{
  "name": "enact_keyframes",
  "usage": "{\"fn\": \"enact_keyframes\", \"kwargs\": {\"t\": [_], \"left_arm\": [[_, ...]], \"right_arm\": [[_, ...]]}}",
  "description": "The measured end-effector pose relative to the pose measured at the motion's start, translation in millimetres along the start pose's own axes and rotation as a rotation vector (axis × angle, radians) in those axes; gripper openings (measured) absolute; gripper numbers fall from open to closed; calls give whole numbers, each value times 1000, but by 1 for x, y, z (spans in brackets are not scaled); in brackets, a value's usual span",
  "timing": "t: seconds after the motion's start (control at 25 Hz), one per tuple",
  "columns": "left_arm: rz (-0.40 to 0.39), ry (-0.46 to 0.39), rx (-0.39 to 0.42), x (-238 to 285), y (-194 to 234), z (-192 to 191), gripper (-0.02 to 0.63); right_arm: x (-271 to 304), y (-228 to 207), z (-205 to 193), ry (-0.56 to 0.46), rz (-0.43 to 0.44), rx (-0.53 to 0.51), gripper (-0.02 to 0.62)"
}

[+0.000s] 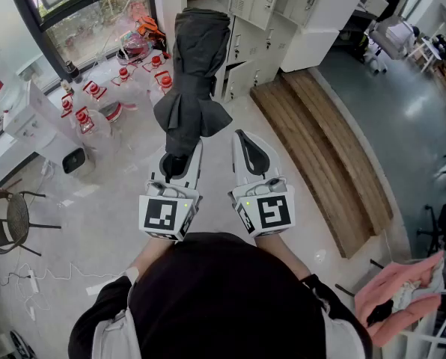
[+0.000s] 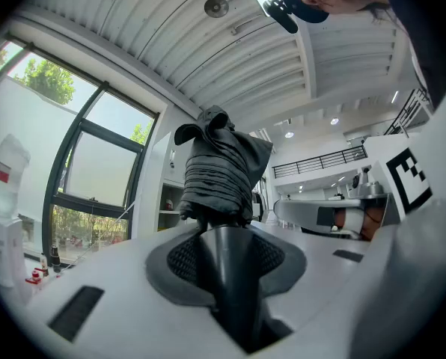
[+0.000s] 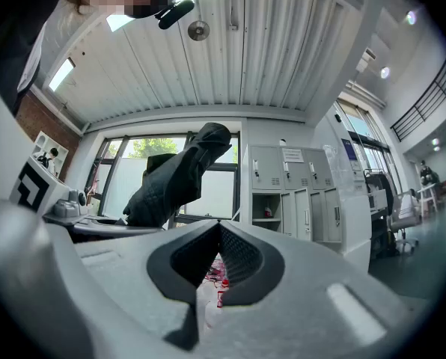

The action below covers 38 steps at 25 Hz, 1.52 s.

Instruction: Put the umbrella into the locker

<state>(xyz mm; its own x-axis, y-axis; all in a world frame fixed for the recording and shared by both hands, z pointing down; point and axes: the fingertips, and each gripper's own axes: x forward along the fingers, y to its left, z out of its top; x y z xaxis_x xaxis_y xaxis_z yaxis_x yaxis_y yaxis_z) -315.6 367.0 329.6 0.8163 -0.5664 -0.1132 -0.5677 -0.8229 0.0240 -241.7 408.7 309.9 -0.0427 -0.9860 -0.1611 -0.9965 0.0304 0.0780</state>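
A folded dark grey umbrella [image 1: 197, 66] points away from me toward the grey lockers [image 1: 257, 6]. My left gripper [image 1: 174, 163] is shut on its black handle, and the bunched canopy [image 2: 223, 170] rises just past the jaws in the left gripper view. To its right, level with it, my right gripper [image 1: 251, 155] is shut with nothing in it. In the right gripper view the pads [image 3: 242, 256] meet at the tips, the umbrella [image 3: 174, 178] shows at left, and the lockers [image 3: 298, 193] stand ahead with one open compartment [image 3: 266, 208].
Several red-capped water bottles [image 1: 96, 96] stand on the floor by the window at left. A white dispenser [image 1: 51, 140] and a round chair [image 1: 10, 219] are further left. A low wooden platform [image 1: 328, 148] runs along the right. Pink cloth [image 1: 399, 294] lies at lower right.
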Motion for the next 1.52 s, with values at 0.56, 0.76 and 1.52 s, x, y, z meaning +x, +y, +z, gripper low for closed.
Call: {"fn": "enact_keyframes", "kwargs": {"t": [0.56, 0.76, 1.52], "left_arm": [[33, 8, 30, 37, -20, -12, 103], [36, 48, 8, 56, -14, -22, 103], [-39, 43, -31, 219, 125, -44, 103]], "right_arm": [[8, -48, -14, -7, 10, 35, 3], [23, -63, -30, 19, -1, 74, 3], [223, -126, -67, 27, -41, 50, 3]]}}
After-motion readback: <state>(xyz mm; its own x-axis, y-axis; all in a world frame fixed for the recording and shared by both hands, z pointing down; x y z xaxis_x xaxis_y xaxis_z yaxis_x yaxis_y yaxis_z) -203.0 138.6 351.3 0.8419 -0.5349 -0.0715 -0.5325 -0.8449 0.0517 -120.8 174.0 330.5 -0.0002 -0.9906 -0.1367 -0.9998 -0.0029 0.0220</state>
